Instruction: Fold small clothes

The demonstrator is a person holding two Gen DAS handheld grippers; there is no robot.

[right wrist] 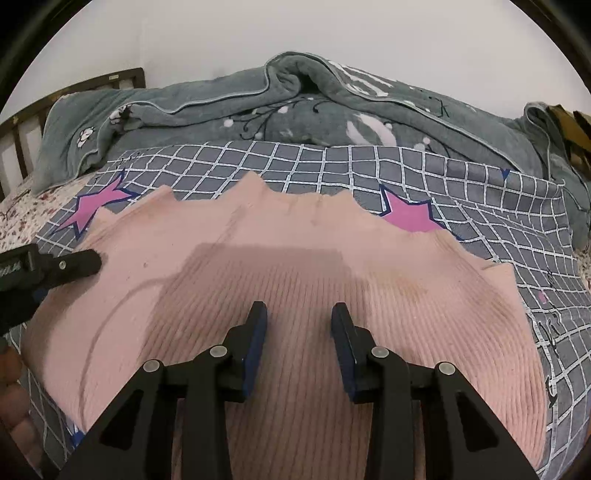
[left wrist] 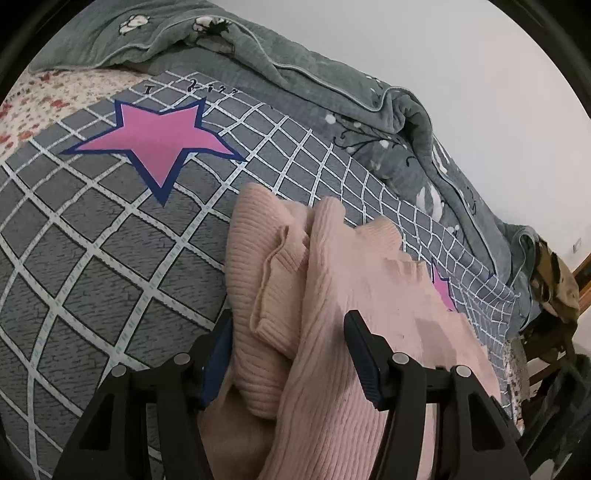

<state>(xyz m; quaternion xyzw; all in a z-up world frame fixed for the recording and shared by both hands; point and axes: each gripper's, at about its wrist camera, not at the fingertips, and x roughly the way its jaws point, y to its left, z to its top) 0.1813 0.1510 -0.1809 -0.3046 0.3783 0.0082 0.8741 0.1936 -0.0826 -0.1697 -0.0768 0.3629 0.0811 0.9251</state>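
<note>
**Pink sweater spread on the grid sheet**

The pink ribbed sweater (right wrist: 303, 266) lies spread across the centre of my right view, its scalloped hem toward the top. In my left view its sleeve (left wrist: 273, 266) is bunched and folded over the body. My left gripper (left wrist: 288, 317) is wide open, fingers either side of that bunched fabric, clamping nothing. My right gripper (right wrist: 299, 310) is also open, over the sweater's middle, holding nothing.

Under it lies a grey grid sheet (right wrist: 480, 206) with pink stars (left wrist: 155, 140). A rumpled grey-green blanket (right wrist: 258, 107) fills the top of the frame, before a white wall (right wrist: 332, 33). A dark wooden headboard (right wrist: 22, 125) shows upper left.
</note>
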